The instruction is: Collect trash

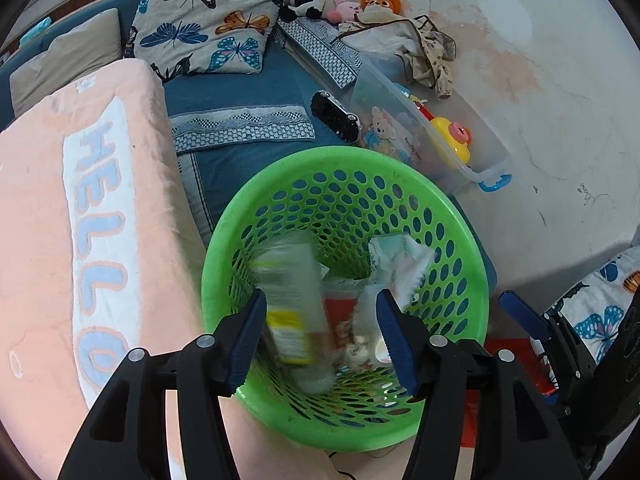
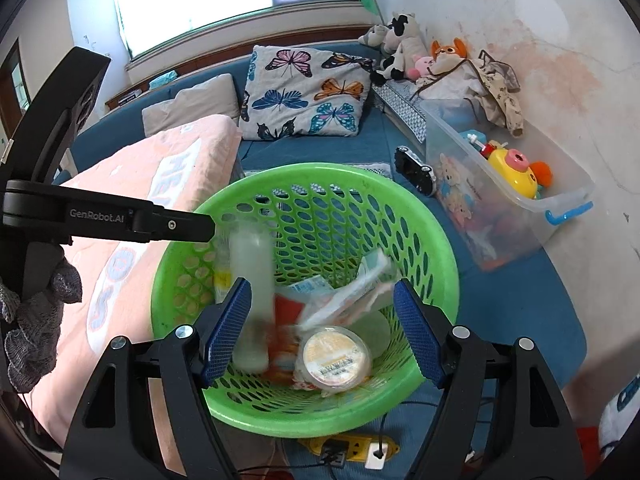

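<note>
A green basket (image 1: 344, 168) is sitting on the bed (image 1: 248, 92), its wall full of holes. A clear plastic bottle (image 1: 294, 312) with a yellow label is showing inside it, blurred, lying between the open pads of the left hand-held gripper (image 1: 322, 340) without them pressing on it. The right hand-held gripper (image 2: 324, 332) is hanging over the same basket with its jaws standing wide and nothing gripped. Lower in the basket a round lidded cup (image 2: 336, 356) is resting, plus crumpled white wrappers (image 2: 352, 284) and red packaging (image 2: 288, 308) (print too blurred to read). Beside the basket a clear storage bin (image 2: 560, 200) with a blue latch is holding toys, among them a yellow toy (image 2: 514, 172) and a bear picture book (image 2: 456, 188). A pink towel (image 1: 80, 208) is lying just beside the basket.
</note>
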A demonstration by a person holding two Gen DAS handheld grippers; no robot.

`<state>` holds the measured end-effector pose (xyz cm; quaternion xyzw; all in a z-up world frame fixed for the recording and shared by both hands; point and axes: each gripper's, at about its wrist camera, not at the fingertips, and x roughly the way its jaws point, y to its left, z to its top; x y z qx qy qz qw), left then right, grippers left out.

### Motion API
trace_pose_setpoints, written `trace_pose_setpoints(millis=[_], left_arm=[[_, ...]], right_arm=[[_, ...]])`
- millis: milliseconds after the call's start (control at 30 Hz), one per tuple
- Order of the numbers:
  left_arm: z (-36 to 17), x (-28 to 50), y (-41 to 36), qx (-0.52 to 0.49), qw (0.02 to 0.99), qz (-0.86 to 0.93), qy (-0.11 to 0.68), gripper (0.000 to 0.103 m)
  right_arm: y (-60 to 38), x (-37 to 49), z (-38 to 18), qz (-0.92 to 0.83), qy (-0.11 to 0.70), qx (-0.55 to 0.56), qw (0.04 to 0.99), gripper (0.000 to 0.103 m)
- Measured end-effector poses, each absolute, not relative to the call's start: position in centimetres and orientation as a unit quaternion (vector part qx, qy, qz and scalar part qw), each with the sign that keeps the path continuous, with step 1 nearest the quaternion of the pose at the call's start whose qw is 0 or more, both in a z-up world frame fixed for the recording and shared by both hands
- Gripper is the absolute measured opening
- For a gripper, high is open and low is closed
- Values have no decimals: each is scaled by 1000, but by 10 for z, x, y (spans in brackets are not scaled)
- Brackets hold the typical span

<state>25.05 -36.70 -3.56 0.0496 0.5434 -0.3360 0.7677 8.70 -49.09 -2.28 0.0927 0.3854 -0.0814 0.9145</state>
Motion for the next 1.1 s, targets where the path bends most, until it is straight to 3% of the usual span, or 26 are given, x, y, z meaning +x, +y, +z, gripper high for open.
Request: trace_pose_setpoints(millis=[333,433,900,1100], left_arm=[[-24,246,-338,48,784,-326,527,62],[-18,245,-325,43,791,-320,520,71],[14,219,-261,49,838,-295,456,75],[25,203,-230,48,859,-279,427,83]], right_arm=[[-473,83,-18,-70,380,89,918,74],[-466,80,-16,-68,377,86,920,74],[-423,55,1,-46,353,61,932,75],[-401,44,8,-39,340,50,938,76]])
